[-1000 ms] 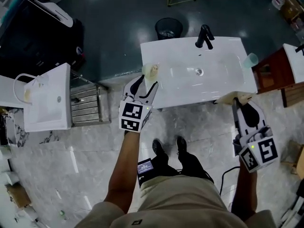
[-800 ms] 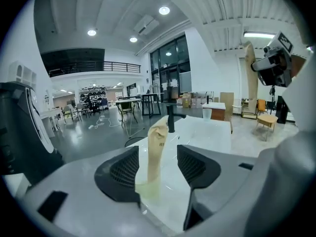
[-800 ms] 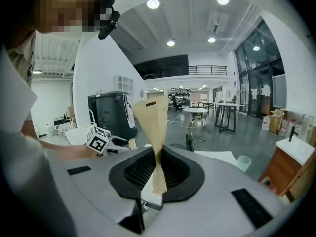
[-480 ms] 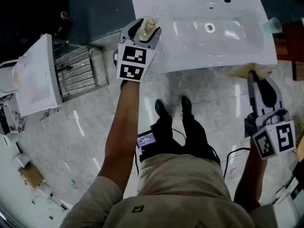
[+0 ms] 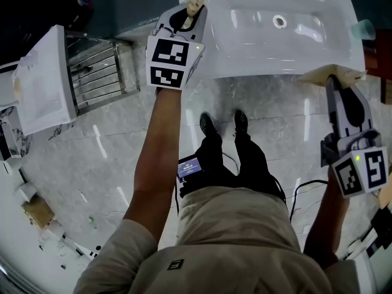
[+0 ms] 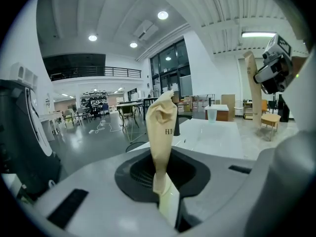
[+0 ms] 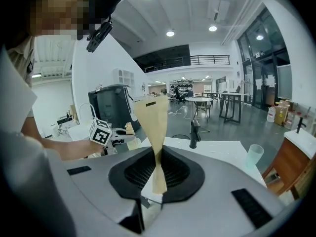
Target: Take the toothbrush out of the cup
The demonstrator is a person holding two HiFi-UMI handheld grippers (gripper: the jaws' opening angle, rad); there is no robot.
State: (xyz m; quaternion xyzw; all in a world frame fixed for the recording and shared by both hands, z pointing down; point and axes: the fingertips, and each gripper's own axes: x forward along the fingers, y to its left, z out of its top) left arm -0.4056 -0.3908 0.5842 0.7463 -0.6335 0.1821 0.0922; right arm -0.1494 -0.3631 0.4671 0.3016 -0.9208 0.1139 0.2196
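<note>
1. Upper left of the head view: the left gripper (image 5: 193, 7), its jaws just closed, clamps a crumpled tan paper packet (image 6: 162, 132) at the left edge of the white rectangular washbasin (image 5: 245, 48).
2. Right: the right gripper (image 5: 334, 78) has its jaws pinched on a flat tan paper sleeve (image 7: 154, 127).
3. Upper right: the translucent pale-green plastic cup (image 5: 364, 29) stands at the basin's right edge.

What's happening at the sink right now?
A person stands at the white sink counter with a gripper in each hand. The jaws of the left gripper have just closed on a beige paper packet; the right gripper is shut on a tan paper piece. The pale green cup stands untouched at the counter's right edge.
</note>
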